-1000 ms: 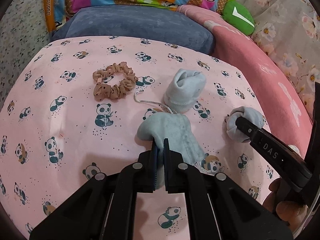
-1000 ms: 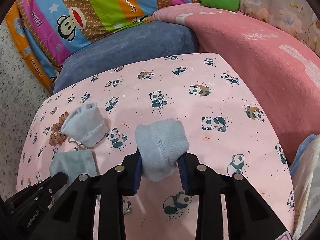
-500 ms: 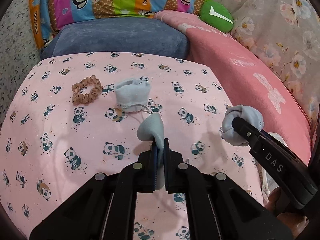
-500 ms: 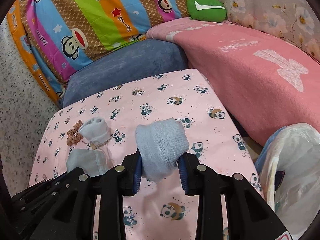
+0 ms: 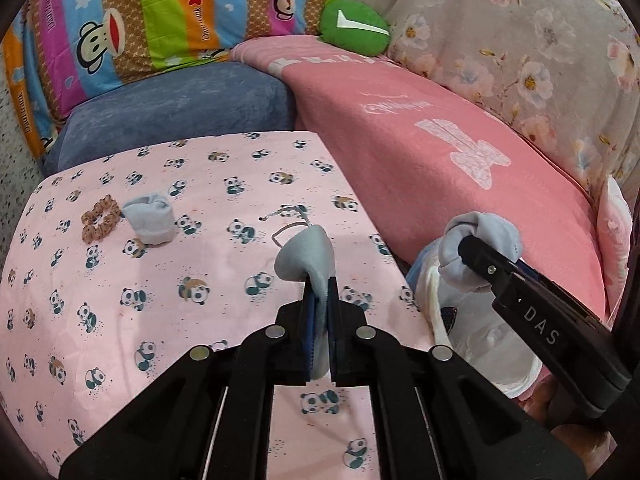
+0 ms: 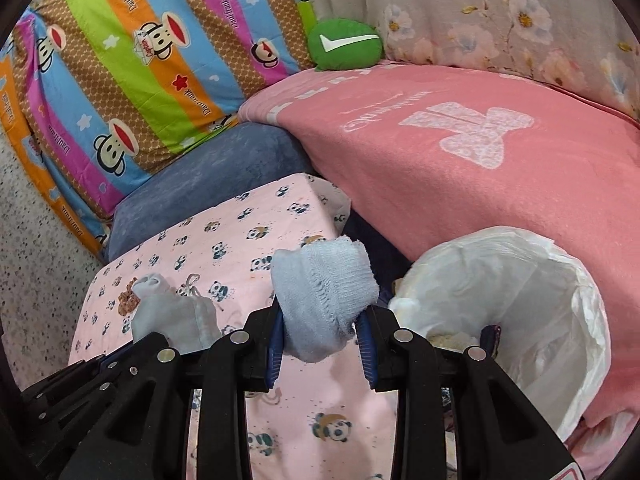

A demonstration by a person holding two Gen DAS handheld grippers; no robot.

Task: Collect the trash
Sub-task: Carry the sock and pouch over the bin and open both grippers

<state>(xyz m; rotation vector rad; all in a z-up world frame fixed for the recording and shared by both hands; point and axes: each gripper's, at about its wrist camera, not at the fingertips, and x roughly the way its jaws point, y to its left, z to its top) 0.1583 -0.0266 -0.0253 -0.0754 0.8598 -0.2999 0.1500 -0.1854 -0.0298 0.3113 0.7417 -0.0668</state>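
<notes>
Left tool [image 5: 319, 300] pinches a grey sock [image 5: 306, 258]; right tool [image 6: 320, 332] grips a balled sock [image 6: 324, 292]. White bag [image 6: 560, 280] beside pink blanket [image 6: 480, 168]. Another sock [image 5: 150, 220] and scrunchie [image 5: 100, 218] lie on panda sheet [image 5: 120, 280].

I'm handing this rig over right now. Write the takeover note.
Left gripper: shut on a flat pale grey-blue sock.
Right gripper: shut on a bunched light blue knit sock, beside the white-lined trash bin.
On the pink panda sheet: a third pale blue sock, a brown scrunchie, a thin cord.
Done: two socks lifted.
Left: drop both in the bin, then clear the rest.
</notes>
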